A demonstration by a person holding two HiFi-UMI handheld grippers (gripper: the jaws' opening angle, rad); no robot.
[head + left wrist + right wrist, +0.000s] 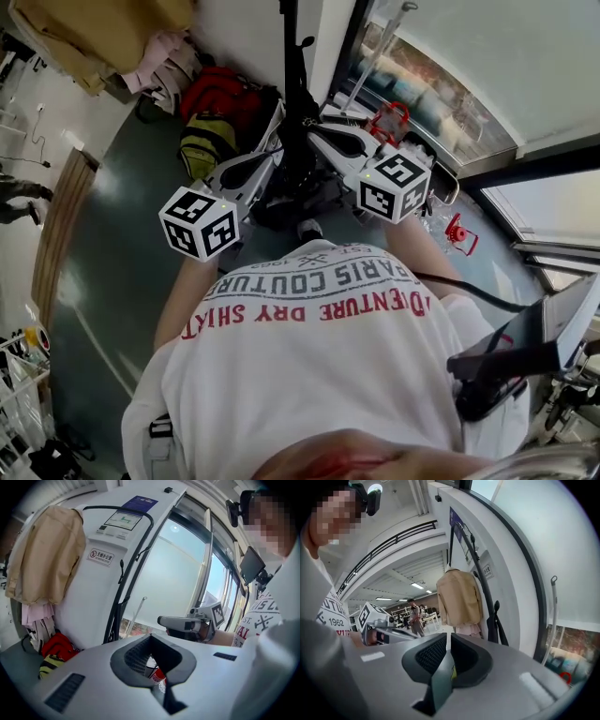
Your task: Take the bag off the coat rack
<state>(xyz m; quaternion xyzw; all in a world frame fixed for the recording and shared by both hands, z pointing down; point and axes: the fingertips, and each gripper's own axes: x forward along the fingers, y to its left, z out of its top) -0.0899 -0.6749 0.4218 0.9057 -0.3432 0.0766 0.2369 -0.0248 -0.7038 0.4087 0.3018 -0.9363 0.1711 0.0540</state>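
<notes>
Far left, a beige jacket (94,37) hangs against the white wall with pale pink clothes (173,56) under it. Below those a red bag (216,89) and a yellow-and-black bag (208,141) sit heaped at the foot of the wall, just left of the coat rack (289,66). I cannot tell whether either hangs from a hook or lies on the floor. The rack's black pole rises in the middle, and both claws point at it from either side. The left gripper (150,637) has its jaws pressed together with nothing between them. Only a scrap of red and white shows through the hollow behind the tips, too small to name. The right gripper (448,637) is likewise pinched closed and empty. A dark folded thing (497,620) hangs against the pole in the right gripper view, and I cannot make out what it is. The base of the rack is lost behind the grippers and dark clutter. Right of the pole stands a red-framed item (389,122), with a smaller red piece (459,232) further right by the window (450,56). A screen on a black mount (562,323) is cut off at the right edge. The white shirt (319,356) fills the lower frame. Open grey floor (122,262) lies to the left; the window side is crowded.
</notes>
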